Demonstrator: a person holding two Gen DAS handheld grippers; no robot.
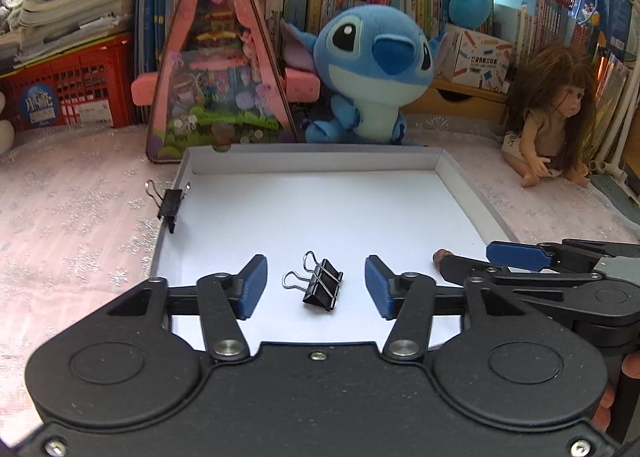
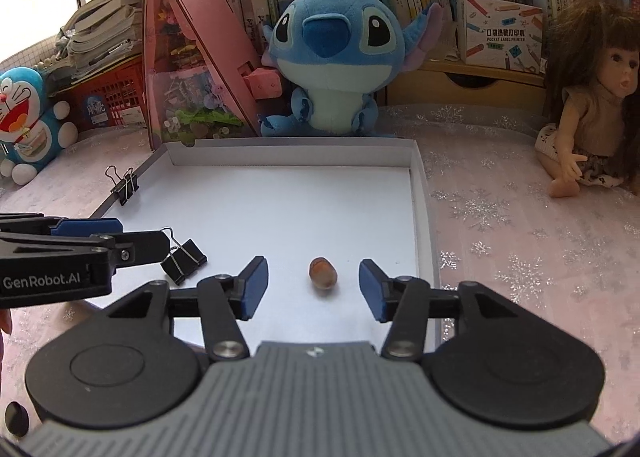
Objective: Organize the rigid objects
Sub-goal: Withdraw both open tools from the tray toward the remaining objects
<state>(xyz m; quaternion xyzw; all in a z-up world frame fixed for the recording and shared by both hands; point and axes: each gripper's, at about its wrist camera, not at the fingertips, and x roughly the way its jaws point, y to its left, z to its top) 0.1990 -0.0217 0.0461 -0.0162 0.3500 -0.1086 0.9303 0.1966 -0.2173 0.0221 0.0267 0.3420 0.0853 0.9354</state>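
Left wrist view shows the left gripper (image 1: 315, 286) released, blue rubber pads apart around a black metal binder clip (image 1: 320, 284) with wire handles, lying on the shallow white cardboard tray (image 1: 456, 173); right wrist view shows the right gripper (image 2: 313, 284) likewise released, a small brown oval nut (image 2: 322, 273) lying untouched between its pads; another black clip (image 1: 173, 202) grips the tray's left wall
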